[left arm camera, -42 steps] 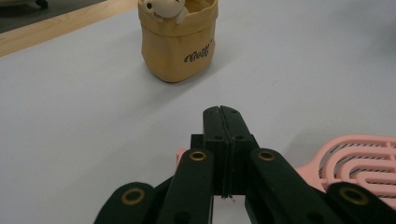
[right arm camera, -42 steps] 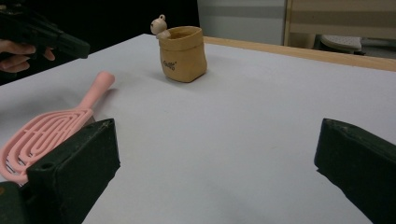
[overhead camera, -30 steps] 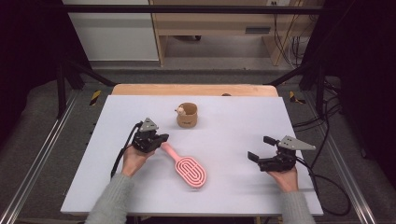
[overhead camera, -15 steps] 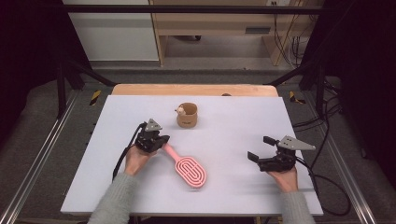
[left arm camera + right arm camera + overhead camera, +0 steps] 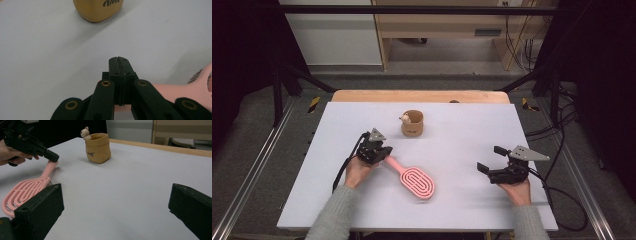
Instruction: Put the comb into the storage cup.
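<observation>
Your left hand-held gripper (image 5: 381,153) has drifted a little toward the far side of the counter (image 5: 462,125), nearer the small brown pouch-shaped cup (image 5: 412,123). With it, the handle end of the pink brush (image 5: 412,178) has moved a touch the same way, so the brush now lies a shade more steeply across the counter. Your left hand (image 5: 357,170) and sleeve have followed the same small shift.
</observation>
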Available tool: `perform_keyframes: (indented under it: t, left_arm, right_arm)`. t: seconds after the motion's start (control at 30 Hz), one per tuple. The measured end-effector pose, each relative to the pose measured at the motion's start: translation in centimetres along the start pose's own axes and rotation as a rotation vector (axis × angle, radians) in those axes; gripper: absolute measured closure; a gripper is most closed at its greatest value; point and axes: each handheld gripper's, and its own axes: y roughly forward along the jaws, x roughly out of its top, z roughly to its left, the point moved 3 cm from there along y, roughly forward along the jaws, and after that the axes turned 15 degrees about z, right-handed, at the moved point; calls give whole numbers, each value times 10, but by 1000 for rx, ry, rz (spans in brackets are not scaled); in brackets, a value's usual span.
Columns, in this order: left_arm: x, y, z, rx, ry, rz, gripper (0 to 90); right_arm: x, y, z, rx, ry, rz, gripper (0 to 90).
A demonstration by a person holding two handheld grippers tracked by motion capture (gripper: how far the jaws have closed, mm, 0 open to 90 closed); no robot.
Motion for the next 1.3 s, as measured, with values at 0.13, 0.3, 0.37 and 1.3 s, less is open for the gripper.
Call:
perform_keyframes:
  t: [0.13, 0.3, 0.37, 1.3]
  left_arm:
    - [-2, -1, -2, 15, 16, 20, 897]
    - [-4, -3, -4, 29, 32, 33, 897]
    - [-6, -5, -5, 31, 36, 39, 898]
    - [-30, -14, -13, 26, 46, 64, 898]
  right_arm:
    - [0, 0, 0, 1, 2, 1, 5]
    - [0, 0, 0, 1, 1, 0, 5]
    - [0, 0, 0, 1, 1, 0, 5]
    - [0, 0, 0, 1, 1, 1, 5]
